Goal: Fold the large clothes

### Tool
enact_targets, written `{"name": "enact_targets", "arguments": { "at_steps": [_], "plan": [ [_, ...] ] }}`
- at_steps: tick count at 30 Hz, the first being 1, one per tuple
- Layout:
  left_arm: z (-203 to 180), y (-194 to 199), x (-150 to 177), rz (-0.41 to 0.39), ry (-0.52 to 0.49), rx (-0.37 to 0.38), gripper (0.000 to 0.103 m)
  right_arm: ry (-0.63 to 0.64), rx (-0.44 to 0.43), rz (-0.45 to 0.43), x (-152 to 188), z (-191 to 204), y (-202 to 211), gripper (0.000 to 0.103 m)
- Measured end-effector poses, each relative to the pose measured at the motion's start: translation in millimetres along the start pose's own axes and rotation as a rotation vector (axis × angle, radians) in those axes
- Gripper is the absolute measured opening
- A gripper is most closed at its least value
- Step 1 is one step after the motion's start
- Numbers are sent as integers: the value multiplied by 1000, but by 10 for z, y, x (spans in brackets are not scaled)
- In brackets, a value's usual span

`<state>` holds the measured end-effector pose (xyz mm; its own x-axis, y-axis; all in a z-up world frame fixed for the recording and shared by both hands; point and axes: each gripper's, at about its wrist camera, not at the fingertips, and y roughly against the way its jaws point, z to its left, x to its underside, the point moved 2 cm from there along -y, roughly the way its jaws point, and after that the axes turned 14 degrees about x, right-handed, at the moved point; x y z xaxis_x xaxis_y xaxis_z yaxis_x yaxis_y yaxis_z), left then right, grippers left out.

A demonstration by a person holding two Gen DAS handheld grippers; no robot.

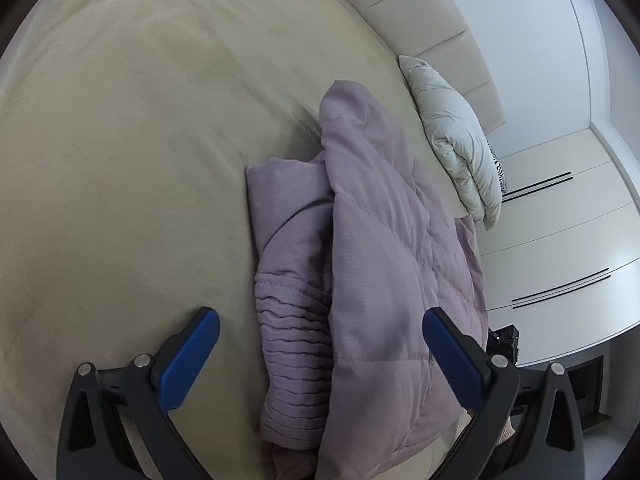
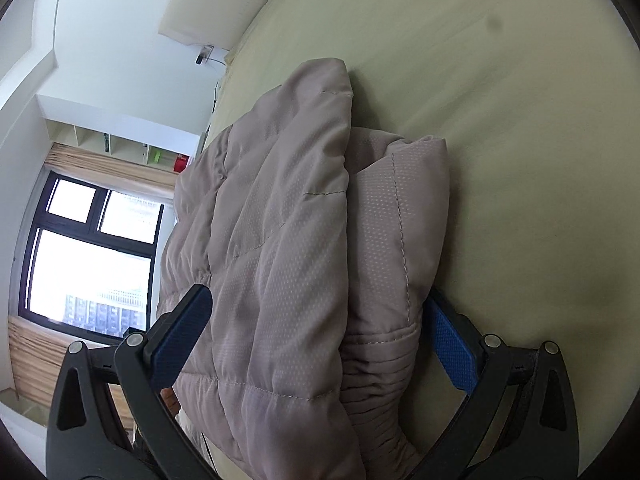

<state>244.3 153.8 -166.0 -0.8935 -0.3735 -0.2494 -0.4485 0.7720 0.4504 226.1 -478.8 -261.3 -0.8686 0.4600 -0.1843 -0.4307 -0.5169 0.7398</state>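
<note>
A lilac quilted jacket (image 1: 384, 248) lies folded on the beige bed sheet (image 1: 140, 160), one padded panel laid over another and a ribbed cuff (image 1: 292, 344) showing at the near left. My left gripper (image 1: 320, 314) hovers just above its near end, open wide, blue pads (image 1: 192, 356) on either side of the bundle. In the right wrist view the same jacket (image 2: 288, 232) fills the middle. My right gripper (image 2: 316, 296) is open and straddles the fold, its right pad (image 2: 452, 344) partly tucked beside the jacket's edge on the sheet (image 2: 500, 140).
A folded white duvet (image 1: 460, 136) lies by the padded headboard (image 1: 420, 12). White wardrobe doors (image 1: 560, 220) stand past the bed's edge. In the right wrist view a window (image 2: 88, 256) and wall shelves (image 2: 120, 144) sit beyond the bed. Bare sheet stretches left of the jacket.
</note>
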Motion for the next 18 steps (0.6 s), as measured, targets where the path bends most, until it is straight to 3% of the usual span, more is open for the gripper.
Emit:
{"name": "enact_targets", "arguments": {
  "at_steps": [3, 5, 11, 13, 18],
  "plan": [
    [-36, -107, -32, 42, -23, 9, 98, 46, 2, 11, -57, 59, -99, 103],
    [-29, -213, -57, 76, -29, -3, 85, 73, 18, 17, -61, 100, -147, 103],
    [59, -307, -104, 84, 23, 21, 78, 119, 45, 36, -79, 297, -329, 99],
    [91, -317, -116, 87, 39, 31, 76, 135, 54, 35, -95, 350, -378, 92],
    [72, -348, -69, 87, 21, 11, 53, 165, 116, 24, -91, 516, -487, 76]
  ]
}}
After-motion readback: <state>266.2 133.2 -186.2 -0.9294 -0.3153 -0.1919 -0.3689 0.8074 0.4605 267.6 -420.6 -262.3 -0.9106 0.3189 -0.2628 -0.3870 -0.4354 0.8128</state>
